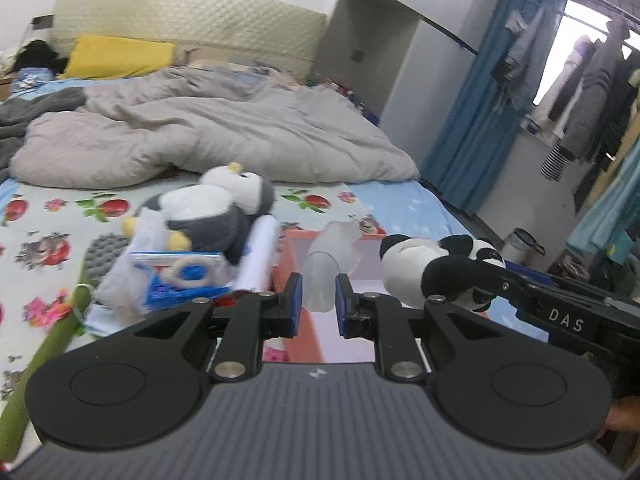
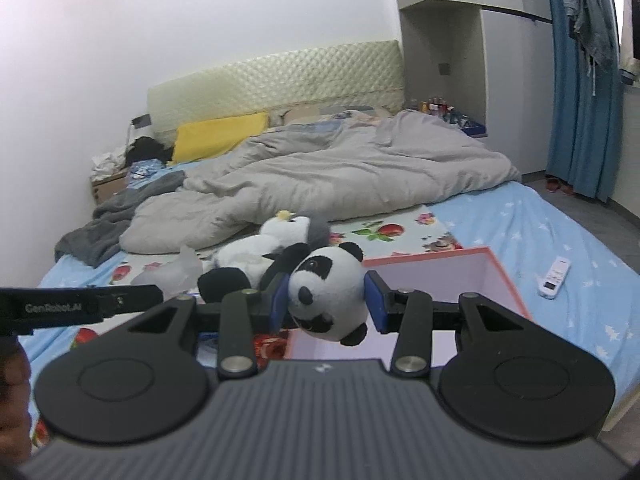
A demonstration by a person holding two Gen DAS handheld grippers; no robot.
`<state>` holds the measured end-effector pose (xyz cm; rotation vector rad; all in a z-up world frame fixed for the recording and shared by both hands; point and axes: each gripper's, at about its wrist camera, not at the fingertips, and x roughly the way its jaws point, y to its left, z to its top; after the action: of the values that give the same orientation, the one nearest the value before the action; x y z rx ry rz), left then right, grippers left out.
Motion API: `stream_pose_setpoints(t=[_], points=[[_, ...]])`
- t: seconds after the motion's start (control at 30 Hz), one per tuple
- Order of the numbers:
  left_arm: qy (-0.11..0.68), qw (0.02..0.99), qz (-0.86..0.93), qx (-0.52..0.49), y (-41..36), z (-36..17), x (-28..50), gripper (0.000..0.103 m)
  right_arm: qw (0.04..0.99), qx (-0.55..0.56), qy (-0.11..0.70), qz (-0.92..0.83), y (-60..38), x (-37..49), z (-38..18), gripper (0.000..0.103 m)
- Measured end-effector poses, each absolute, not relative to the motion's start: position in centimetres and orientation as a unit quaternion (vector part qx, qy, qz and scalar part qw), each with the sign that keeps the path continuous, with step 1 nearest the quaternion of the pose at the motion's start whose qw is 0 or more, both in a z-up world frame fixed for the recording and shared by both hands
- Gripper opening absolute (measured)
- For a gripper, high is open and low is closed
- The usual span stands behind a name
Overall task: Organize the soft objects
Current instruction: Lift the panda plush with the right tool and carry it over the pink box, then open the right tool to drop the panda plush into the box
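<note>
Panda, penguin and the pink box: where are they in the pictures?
panda (image 2: 326,294), right wrist view, on its white face.
penguin (image 1: 208,220), left wrist view, on its grey and white body.
pink box (image 2: 430,257), right wrist view, on its far rim.

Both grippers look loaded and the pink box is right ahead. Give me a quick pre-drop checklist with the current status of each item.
1. Right gripper holds the panda plush: ok, blue pads press its head from both sides.
2. Left gripper holds the translucent soft object: ok, it sits between the jaws, though blurred.
3. Pink box open: ok, no lid on it.
4. Box interior free: cannot tell, the panda and gripper hide part of the floor.
5. Panda over the box: cannot tell, it overlaps the box's left edge in the right wrist view.
6. Penguin plush remaining: not ok, it lies on the bed outside the box.
</note>
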<state>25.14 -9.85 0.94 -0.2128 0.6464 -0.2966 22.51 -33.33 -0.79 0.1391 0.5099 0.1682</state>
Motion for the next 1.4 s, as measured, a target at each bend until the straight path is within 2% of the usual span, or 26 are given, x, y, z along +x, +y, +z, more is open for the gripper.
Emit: stream_pose_setpoints(t=[0.37, 0.7, 0.9, 1.07, 1.1, 1.13, 1.17, 1.2, 1.4], points=[[0.393, 0.894, -0.198, -0.088, -17.0, -5.3, 29.8, 0.020, 0.938, 0.100, 0.331, 0.034, -38.9, 25.2, -7.1, 0.044], [0.457, 0.861, -0.206, -0.087, -20.3, -10.7, 33.1, 0.020, 0.906, 0.102, 0.409, 0.023, -40.7, 26.2, -13.0, 0.044], [0.473, 0.851, -0.213, -0.086, -21.0, -12.0, 33.6, 0.026, 0.898, 0.117, 0.424, 0.018, -41.7, 26.4, -14.4, 0.045], [0.474, 0.851, -0.208, -0.091, -21.1, -12.0, 33.9, 0.041, 0.896, 0.118, 0.427, 0.027, -41.8, 26.5, -14.6, 0.048], [0.471, 0.853, -0.208, -0.088, -21.1, -11.9, 33.9, 0.047, 0.897, 0.117, 0.426, 0.027, -41.9, 26.5, -14.5, 0.049], [0.467, 0.855, -0.207, -0.085, -21.2, -11.6, 33.8, 0.057, 0.898, 0.114, 0.425, 0.026, -41.9, 26.5, -14.5, 0.059], [0.462, 0.859, -0.205, -0.081, -21.2, -11.4, 33.7, 0.062, 0.899, 0.112, 0.423, 0.021, -42.0, 26.5, -14.3, 0.063], [0.456, 0.862, -0.206, -0.078, -21.2, -11.1, 33.5, 0.063, 0.901, 0.111, 0.419, 0.017, -42.1, 26.5, -14.2, 0.067], [0.415, 0.881, -0.213, -0.072, -20.5, -8.5, 32.0, 0.063, 0.913, 0.124, 0.388, 0.022, -42.5, 25.7, -12.6, 0.066]])
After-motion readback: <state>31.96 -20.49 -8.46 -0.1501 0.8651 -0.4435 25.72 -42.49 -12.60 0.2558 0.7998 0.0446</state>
